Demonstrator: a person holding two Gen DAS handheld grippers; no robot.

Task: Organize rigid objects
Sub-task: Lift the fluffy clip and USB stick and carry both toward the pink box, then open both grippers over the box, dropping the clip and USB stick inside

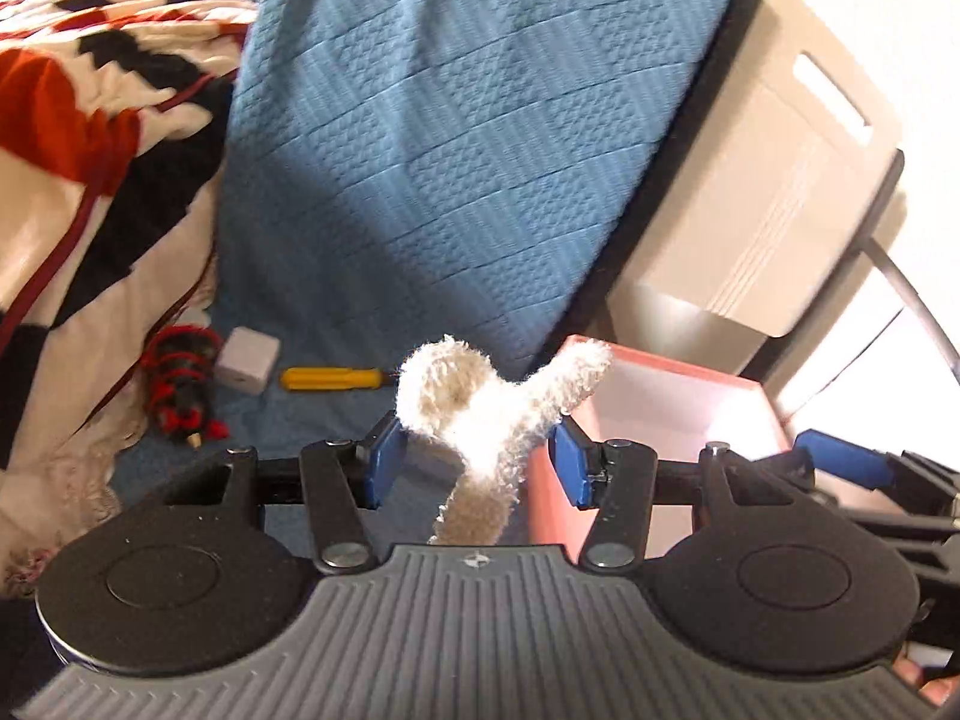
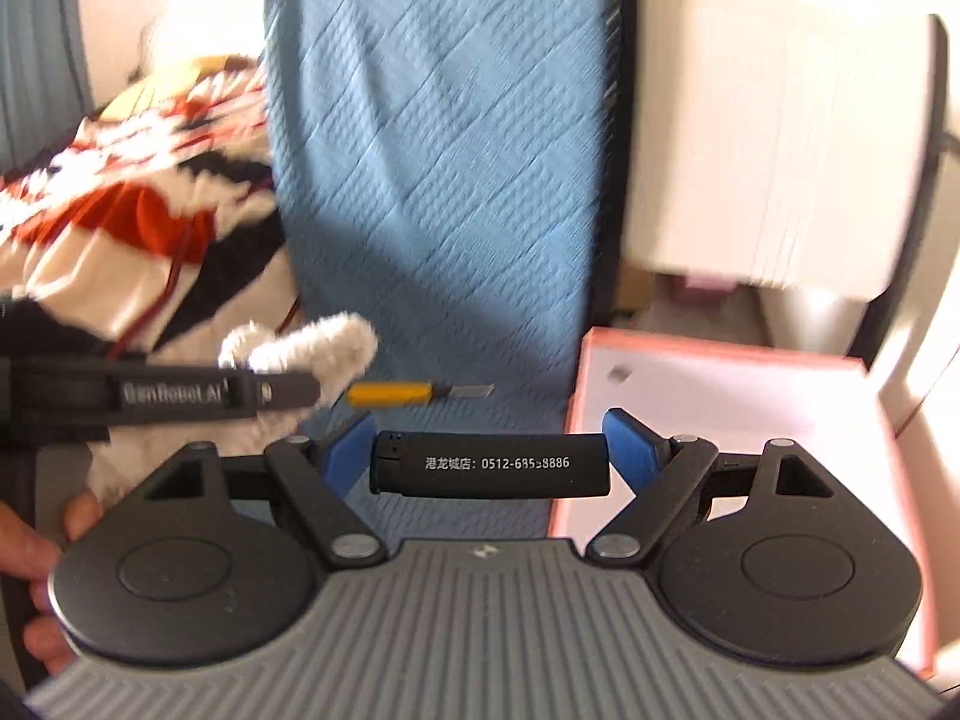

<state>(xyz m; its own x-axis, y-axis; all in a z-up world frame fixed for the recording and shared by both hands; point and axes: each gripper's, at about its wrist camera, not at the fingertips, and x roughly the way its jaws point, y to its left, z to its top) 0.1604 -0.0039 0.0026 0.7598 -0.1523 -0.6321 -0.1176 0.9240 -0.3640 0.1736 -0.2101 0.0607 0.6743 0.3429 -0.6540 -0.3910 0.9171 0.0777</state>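
My left gripper [image 1: 478, 459] is shut on a fluffy white and beige plush toy [image 1: 480, 408], held up above the blue bedspread [image 1: 456, 150]. My right gripper [image 2: 491, 439] is shut on a black lighter [image 2: 489, 465] with white print, gripped end to end between the blue pads. An open pink box [image 2: 720, 414] with a white inside stands just right of both grippers, its rim [image 1: 666, 369] also showing in the left wrist view. On the bedspread lie a yellow utility knife [image 2: 390, 393], a white cube charger [image 1: 247, 360] and a red-black coiled cable [image 1: 180, 387].
A red, black and white patterned blanket [image 1: 90, 138] is bunched up on the left. A grey chair [image 1: 756, 192] stands beyond the pink box on the right. A person's hand [image 2: 42, 546] holds the left gripper's body [image 2: 174, 396] at the left edge.
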